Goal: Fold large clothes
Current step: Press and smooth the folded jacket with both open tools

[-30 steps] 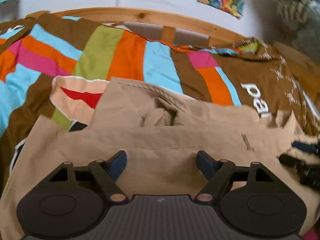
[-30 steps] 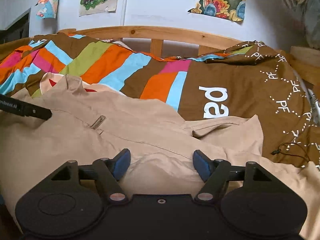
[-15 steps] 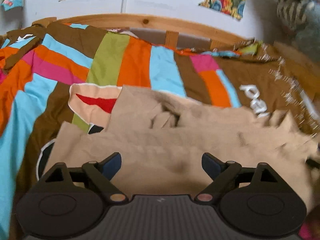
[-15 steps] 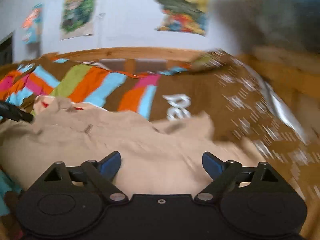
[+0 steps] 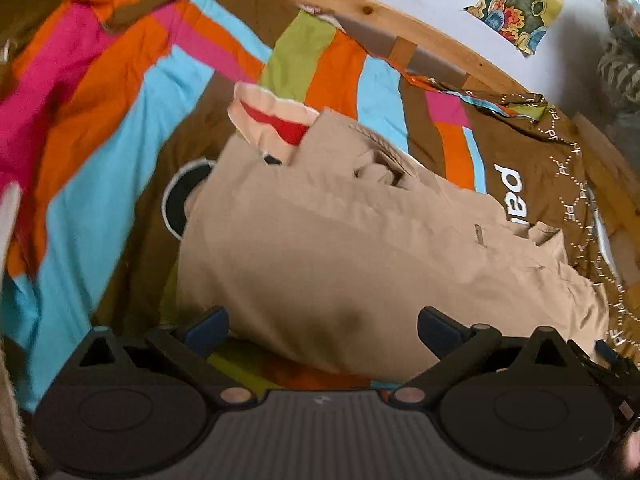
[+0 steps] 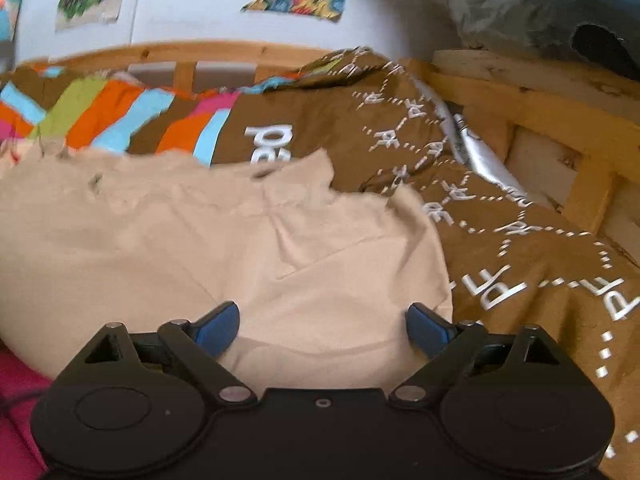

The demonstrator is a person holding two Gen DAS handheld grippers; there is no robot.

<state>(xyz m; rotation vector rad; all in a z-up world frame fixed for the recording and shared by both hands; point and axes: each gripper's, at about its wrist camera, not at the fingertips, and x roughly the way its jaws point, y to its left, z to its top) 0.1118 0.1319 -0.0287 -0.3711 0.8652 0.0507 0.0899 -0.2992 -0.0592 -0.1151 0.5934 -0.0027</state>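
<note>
On my left camera the view is tilted, so the bed runs diagonally, and my left gripper [image 5: 323,326] hangs above the near edge of the tan garment [image 5: 360,248] with its blue pads [image 5: 206,330] spread wide and nothing between them. The garment lies in a folded, roughly rectangular heap on the striped quilt [image 5: 120,128], its near left corner just ahead of my left finger, a collar-like opening toward the far side and a small zipper pull [image 5: 478,236] toward the right. A cream and red patch [image 5: 272,120] of the quilt's print peeks out behind its far left corner. Behind the bed I see the wooden bed rail [image 5: 420,36] and a colourful poster [image 5: 516,4] on the wall. At the right edge of that view a dark piece of my other tool just shows. On my right camera, my right gripper [image 6: 322,326] is level, also fully spread and empty, poised over the garment's right end, where the cloth [image 6: 240,248] rumples against the brown part of the quilt [image 6: 500,248] printed with white letters. The wooden side frame [image 6: 560,128] stands to the far right.
</note>
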